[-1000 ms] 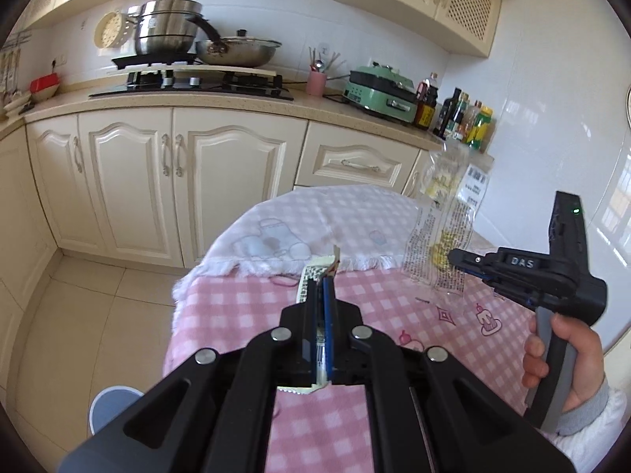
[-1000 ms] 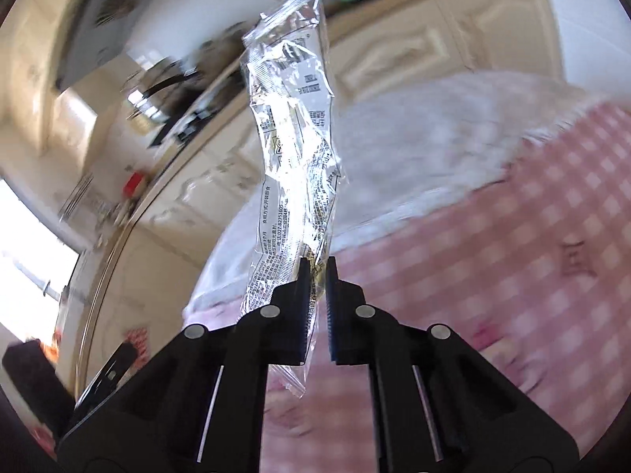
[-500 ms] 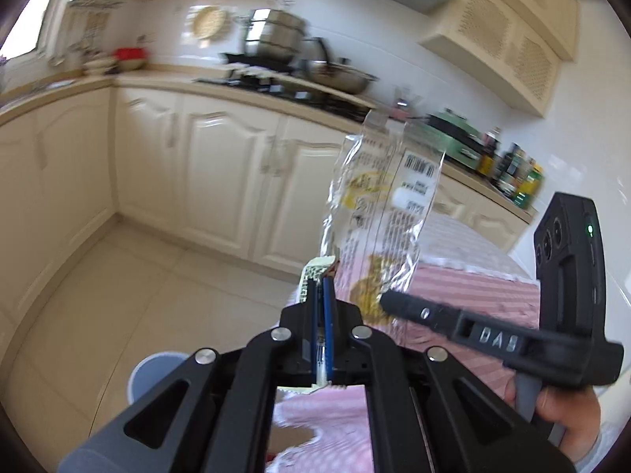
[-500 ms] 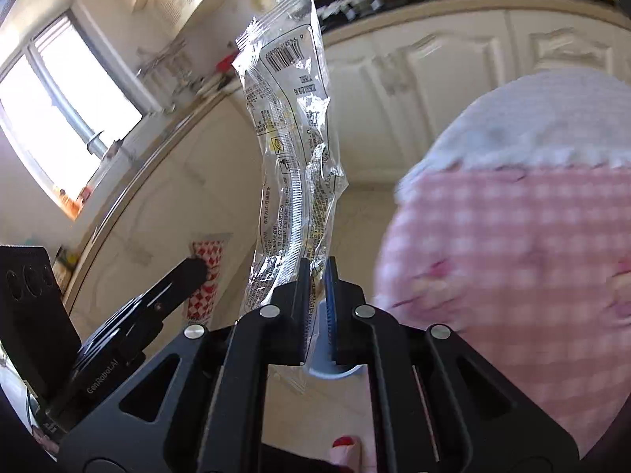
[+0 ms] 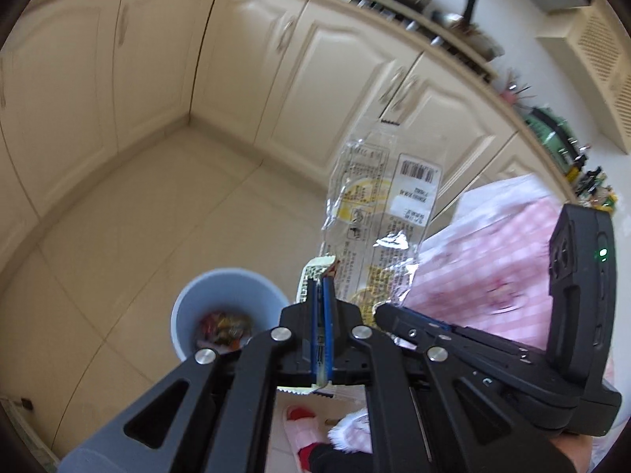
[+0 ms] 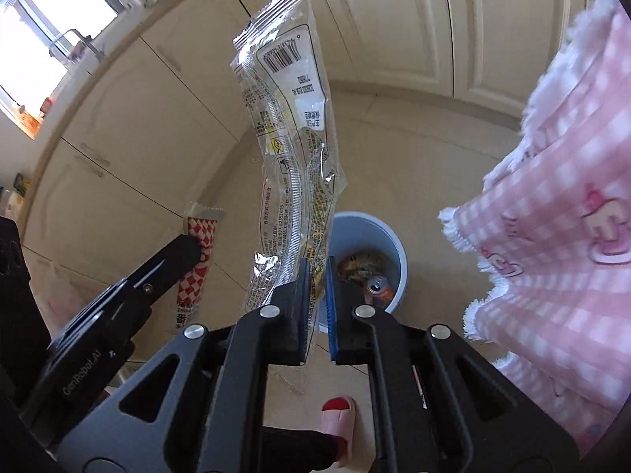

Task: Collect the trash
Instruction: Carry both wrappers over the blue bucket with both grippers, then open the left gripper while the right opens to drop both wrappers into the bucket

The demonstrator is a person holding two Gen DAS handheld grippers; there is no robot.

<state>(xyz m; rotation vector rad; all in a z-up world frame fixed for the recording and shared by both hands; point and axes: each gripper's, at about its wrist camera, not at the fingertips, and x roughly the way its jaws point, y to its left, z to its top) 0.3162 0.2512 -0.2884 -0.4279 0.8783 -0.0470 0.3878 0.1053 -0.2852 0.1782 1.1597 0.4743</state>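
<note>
Left wrist view: the left tool (image 5: 322,287) points steeply down at a tiled kitchen floor, its jaws clamped together on a small sachet (image 5: 313,276), cream with a serrated edge, which stands upright between the blue pads. Just below and left of it on the floor sits a pale blue bin (image 5: 185,311), open at the top and already holding a little coloured litter; the downward tilt likely lines the sachet up for a drop. To the right, the right tool (image 5: 384,311) reaches in level with it, gripping a long clear wrapper (image 5: 380,213) printed with a barcode, small text and yellow patches. A pink checked tablecloth (image 5: 493,260) hangs off the tabletop behind it. A red and pink slipper (image 5: 303,425) shows at the bottom. Right wrist view: the right tool (image 6: 315,280) is closed on the lower end of the wrapper (image 6: 292,134), which stands tall, crinkled and see-through, so it stays clear of the floor while carried. Directly beyond the fingertips lies the bin (image 6: 396,244), with a drink can and scraps inside. At left, the left tool (image 6: 189,250) pinches the sachet (image 6: 197,264), seen here with a red and white checked face. Both pieces of trash appear ready for release over the bin.
</note>
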